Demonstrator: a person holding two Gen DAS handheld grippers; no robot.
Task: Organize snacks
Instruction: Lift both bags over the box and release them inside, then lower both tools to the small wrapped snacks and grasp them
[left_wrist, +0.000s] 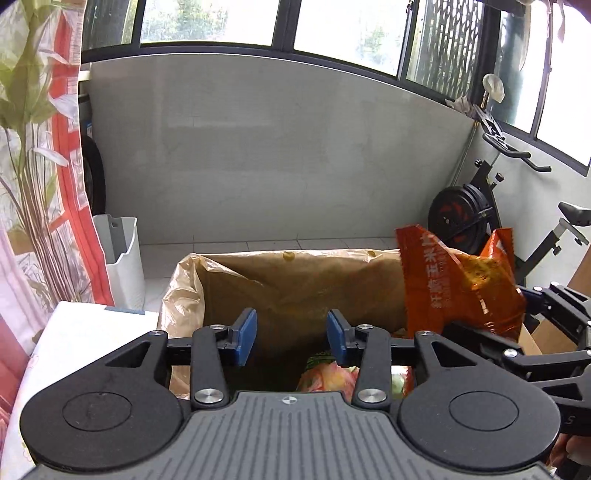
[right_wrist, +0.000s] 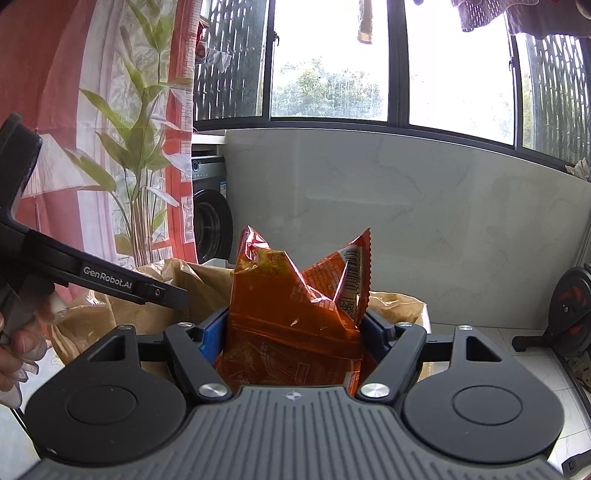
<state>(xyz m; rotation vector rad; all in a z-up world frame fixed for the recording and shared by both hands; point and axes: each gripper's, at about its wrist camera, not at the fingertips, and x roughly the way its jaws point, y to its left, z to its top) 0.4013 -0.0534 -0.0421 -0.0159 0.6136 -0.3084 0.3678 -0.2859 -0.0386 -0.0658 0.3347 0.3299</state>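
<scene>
An orange snack bag (right_wrist: 291, 314) is clamped between my right gripper's blue pads, held upright over a box lined with a tan plastic bag (right_wrist: 159, 295). My right gripper (right_wrist: 293, 332) is shut on it. In the left wrist view the same orange bag (left_wrist: 454, 284) hangs at the box's right side, with the right gripper (left_wrist: 524, 317) behind it. My left gripper (left_wrist: 291, 336) is open and empty above the lined box (left_wrist: 295, 280). Colourful snack packs (left_wrist: 325, 376) lie inside the box below it.
A white bin (left_wrist: 123, 254) stands left of the box. A white table edge (left_wrist: 74, 332) is at lower left. An exercise bike (left_wrist: 480, 206) stands at right. A curtain (left_wrist: 40, 147) hangs at left and a washing machine (right_wrist: 210, 210) stands behind.
</scene>
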